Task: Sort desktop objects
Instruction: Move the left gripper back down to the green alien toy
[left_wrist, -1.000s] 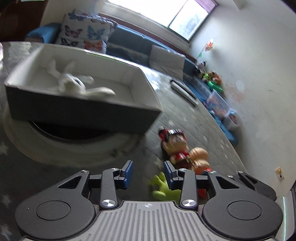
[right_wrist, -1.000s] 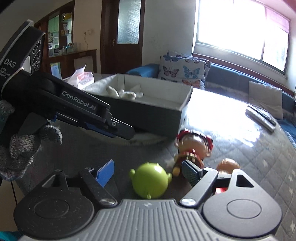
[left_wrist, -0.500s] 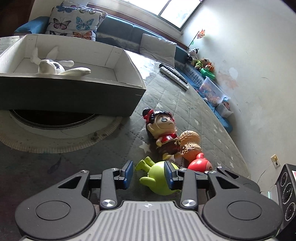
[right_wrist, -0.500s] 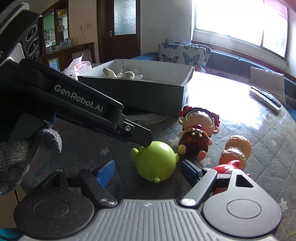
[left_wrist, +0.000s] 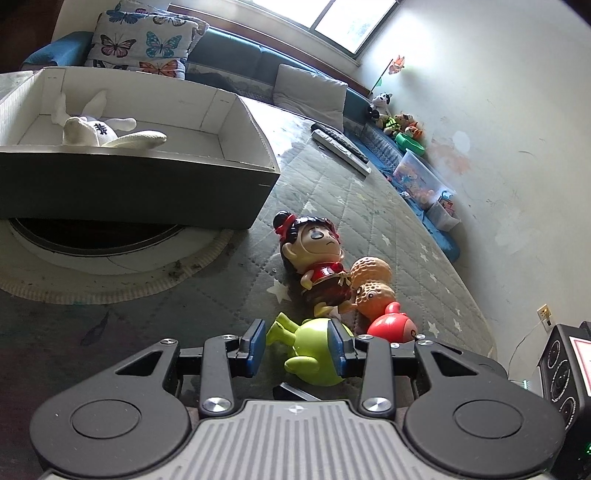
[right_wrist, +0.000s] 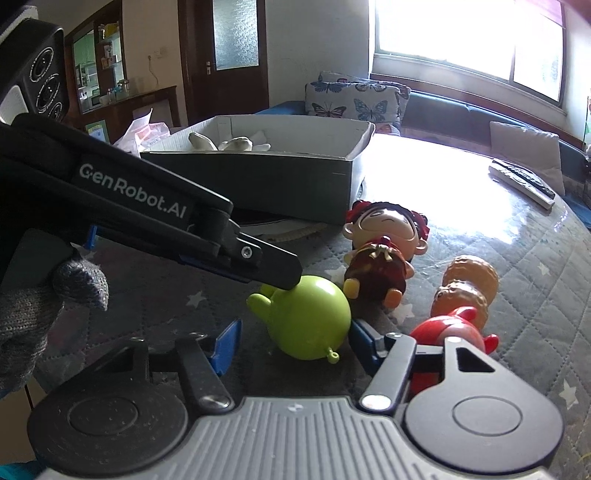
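Left wrist view: left hand-held gripper (left_wrist: 297, 345) unclenched over green toy (left_wrist: 314, 354) on near bench (left_wrist: 388, 221), toy's underside hidden. Right wrist view: right hand-held gripper (right_wrist: 291, 341) closing around green toy (right_wrist: 310, 321), contact unclear; red toy (right_wrist: 448, 334) partly hidden.
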